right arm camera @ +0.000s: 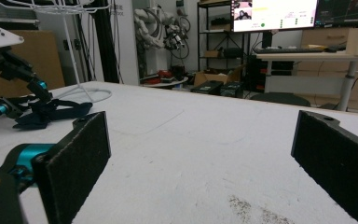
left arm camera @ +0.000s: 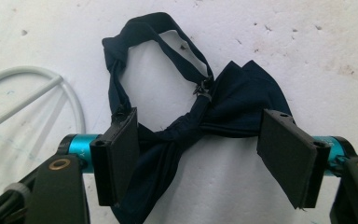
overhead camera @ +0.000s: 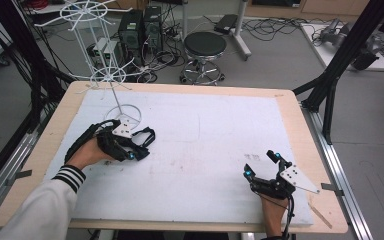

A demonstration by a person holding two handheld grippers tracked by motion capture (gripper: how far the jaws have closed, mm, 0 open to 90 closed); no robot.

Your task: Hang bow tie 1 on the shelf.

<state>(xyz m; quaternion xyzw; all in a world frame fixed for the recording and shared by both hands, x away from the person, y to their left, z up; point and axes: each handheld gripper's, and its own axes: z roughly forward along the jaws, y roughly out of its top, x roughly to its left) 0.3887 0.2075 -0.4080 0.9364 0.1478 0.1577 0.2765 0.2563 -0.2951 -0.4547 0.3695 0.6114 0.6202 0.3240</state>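
Two tools rest on our desk (overhead camera: 290,107), which carries a white foam sheet (overhead camera: 205,130). Toward the far left corner stands a white wire rack (overhead camera: 111,75), its ring base on the sheet. Just in front of that base lies the dark blue bow tie (left arm camera: 242,100), strap looped beside it. Our left tool (left arm camera: 205,154) straddles the tie, jaws apart, one pad touching the fabric, not yet clamping. Our right tool (right arm camera: 200,158) sits well apart at the near right, jaws wide open.
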